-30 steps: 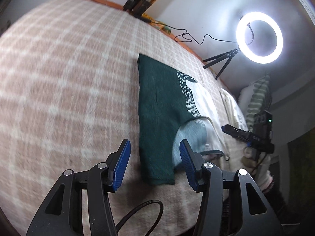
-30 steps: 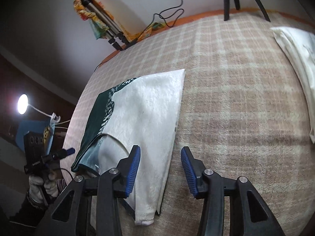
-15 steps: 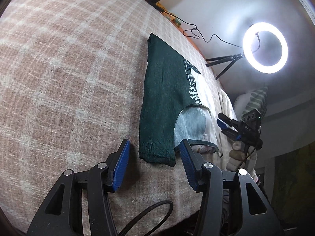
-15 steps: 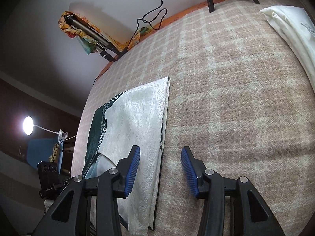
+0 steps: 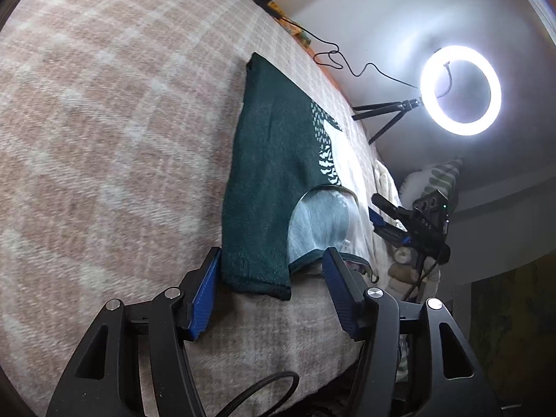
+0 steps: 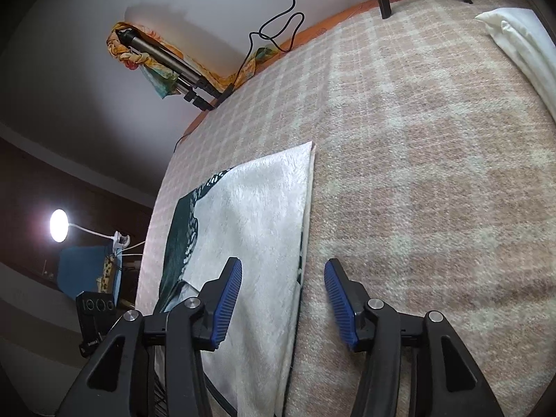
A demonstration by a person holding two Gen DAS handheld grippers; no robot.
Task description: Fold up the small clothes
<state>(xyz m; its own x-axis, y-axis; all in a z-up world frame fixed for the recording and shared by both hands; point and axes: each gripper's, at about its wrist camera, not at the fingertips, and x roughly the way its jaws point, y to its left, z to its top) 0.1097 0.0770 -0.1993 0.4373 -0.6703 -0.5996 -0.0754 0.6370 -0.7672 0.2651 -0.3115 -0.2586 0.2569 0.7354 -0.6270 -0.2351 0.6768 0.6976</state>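
Checked blanket (image 5: 104,121), green-white top (image 5: 271,173) between both wide-spread grippers, left gripper (image 5: 271,278), right gripper (image 6: 283,288)

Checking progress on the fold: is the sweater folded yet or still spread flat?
Spread flat. The sweater lies open on the blanket, neckline showing, no part doubled over; both tongs open.

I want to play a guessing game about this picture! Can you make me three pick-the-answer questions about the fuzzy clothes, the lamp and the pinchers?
1. Where does the fuzzy green-and-white sleeveless top lie?
A on the checked beige blanket
B on a chair
C on the floor

2. What shape is the glowing white lamp?
A square
B star
C ring

3. How is the left gripper?
A shut on the top
B open
C not in view

Answers: 1 A, blanket shows all around it; 2 C, a lit circle with a hole; 3 B, blue pads wide apart either side of the shoulder strap.
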